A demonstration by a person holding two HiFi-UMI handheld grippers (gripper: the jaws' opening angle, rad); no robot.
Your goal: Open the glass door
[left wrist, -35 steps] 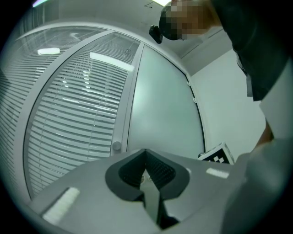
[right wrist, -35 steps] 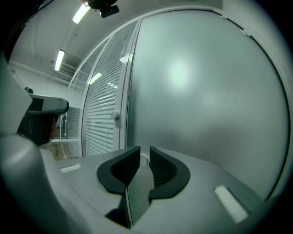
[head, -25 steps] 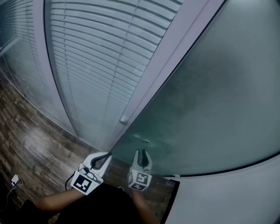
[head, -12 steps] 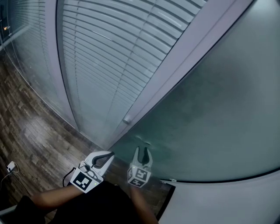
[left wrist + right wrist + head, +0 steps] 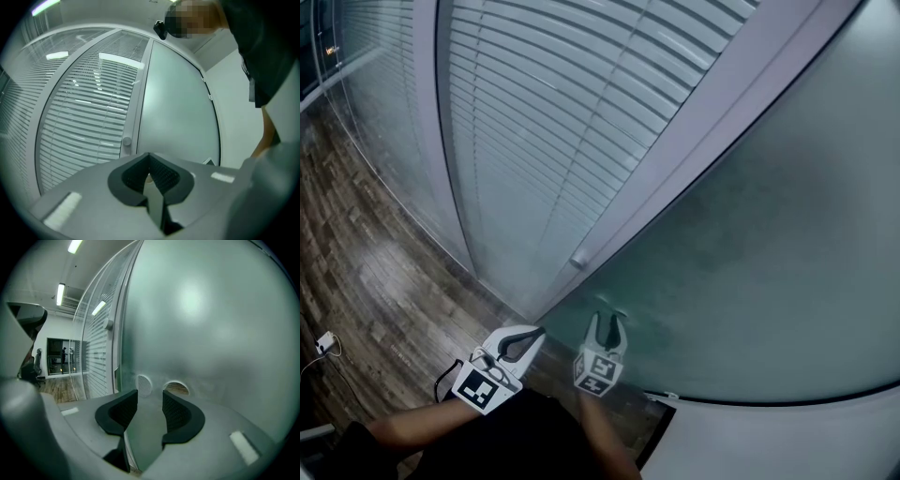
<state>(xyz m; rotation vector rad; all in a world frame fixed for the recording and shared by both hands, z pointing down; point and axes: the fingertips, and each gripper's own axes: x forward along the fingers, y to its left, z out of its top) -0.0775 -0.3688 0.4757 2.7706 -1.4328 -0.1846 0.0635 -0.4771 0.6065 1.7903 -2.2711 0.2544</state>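
I have the frosted glass door (image 5: 750, 253) filling the right half of the head view, leaning up and away from both grippers. Its left edge meets a pale frame post (image 5: 694, 141) that runs diagonally up the picture. Left of that post hang slatted blinds (image 5: 544, 122) behind a glass partition, and below them lies the dark wooden floor (image 5: 366, 281).

My right gripper (image 5: 150, 392) faces the door pane squarely. Its jaws have just been opening and now stand well apart, with nothing caught between the pads. The frosted surface lies just ahead of the tips, and I cannot tell whether they touch it. Straight beyond the jaws sit two small round features in the glass: a vented disc (image 5: 144, 385) above the left jaw and a round opening (image 5: 177, 388) above the right one, with floorboards showing through the opening.

My left gripper (image 5: 149, 159) has its jaws closed together on nothing. It sits just beside the right gripper, low in the head view, tips aimed toward the door's lower left edge. In the left gripper view the door stands ahead and to the right, and a small round knob (image 5: 126, 140) sits on the frame just left of it
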